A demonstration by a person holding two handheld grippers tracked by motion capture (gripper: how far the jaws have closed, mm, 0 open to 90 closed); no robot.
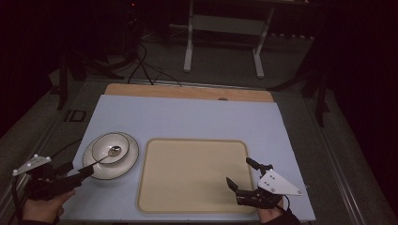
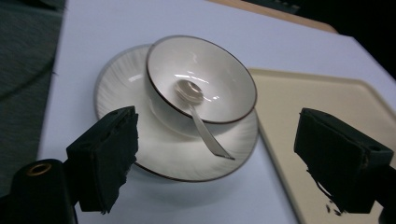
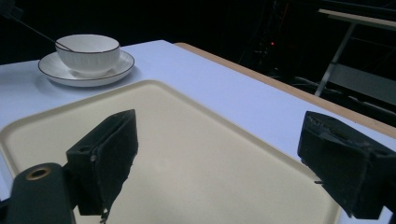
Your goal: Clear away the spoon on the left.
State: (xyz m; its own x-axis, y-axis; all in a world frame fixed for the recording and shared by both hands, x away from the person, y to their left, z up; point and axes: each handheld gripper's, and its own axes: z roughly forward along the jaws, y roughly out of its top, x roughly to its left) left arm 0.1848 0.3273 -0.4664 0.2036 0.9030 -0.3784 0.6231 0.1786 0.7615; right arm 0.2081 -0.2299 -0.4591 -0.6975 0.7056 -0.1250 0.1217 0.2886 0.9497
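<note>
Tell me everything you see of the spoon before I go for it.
The spoon is small, shiny and looks metal. Its head lies at the bottom of the bowl; its handle leans over the rim toward the left gripper, its tip above the plate. The jaws stand open, apart from it.

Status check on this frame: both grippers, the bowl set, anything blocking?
Left gripper open, empty, short of the plate. Right gripper open, empty, over the tray. Spoon in the bowl, handle over its rim. Nothing in the way.
</note>
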